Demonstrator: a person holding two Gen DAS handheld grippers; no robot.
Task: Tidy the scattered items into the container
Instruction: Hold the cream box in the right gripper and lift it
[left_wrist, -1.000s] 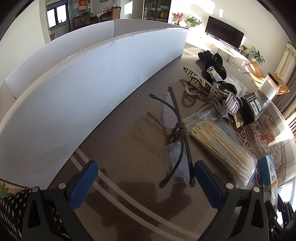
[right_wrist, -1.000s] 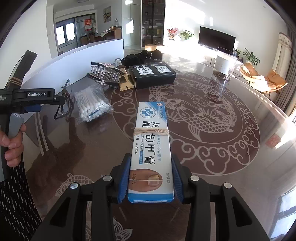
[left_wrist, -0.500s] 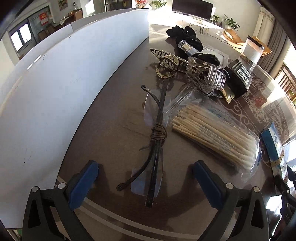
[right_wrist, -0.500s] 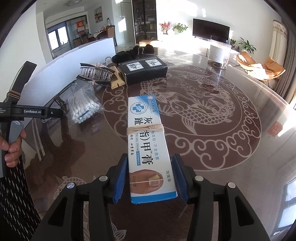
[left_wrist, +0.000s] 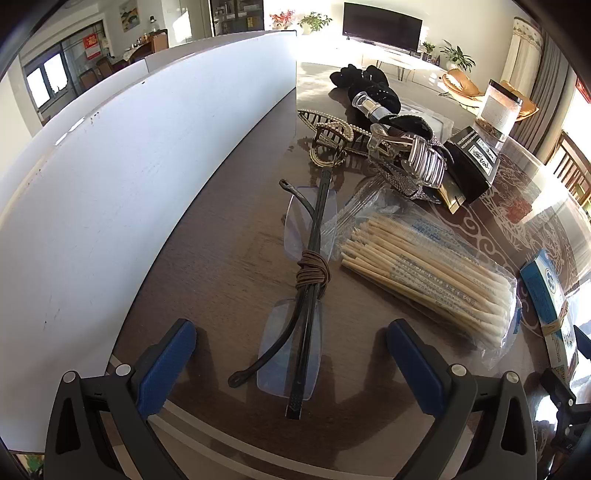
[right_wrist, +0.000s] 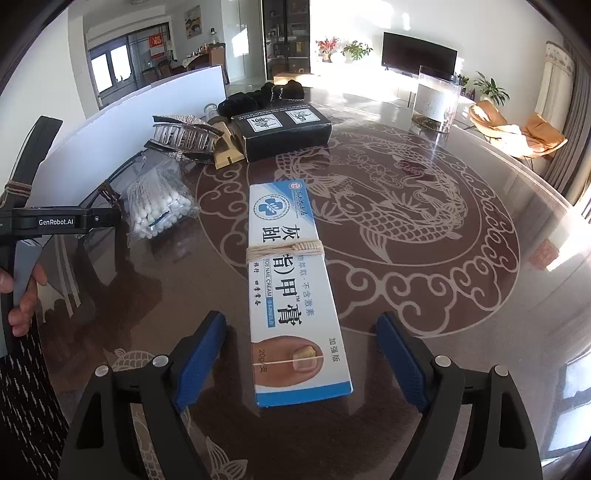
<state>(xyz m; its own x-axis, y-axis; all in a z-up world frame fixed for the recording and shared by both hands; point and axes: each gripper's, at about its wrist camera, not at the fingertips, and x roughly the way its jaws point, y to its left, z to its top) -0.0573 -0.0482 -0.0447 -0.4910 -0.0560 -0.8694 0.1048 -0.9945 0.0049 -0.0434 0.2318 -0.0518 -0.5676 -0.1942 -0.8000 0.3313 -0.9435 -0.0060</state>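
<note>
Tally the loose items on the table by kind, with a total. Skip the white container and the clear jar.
Eyeglasses: 1
Cotton swab packs: 1
Nail cream boxes: 1
Black boxes: 1
Hair claw clips: 2, gold and clear
Black scrunchie pile: 1, pieces not separable
Small glass bottle: 1
Total: 8

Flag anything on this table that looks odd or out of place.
The folded glasses are bound with a brown elastic band, and the nail cream box has a band around its middle too. Nothing looks spilled or broken.
</note>
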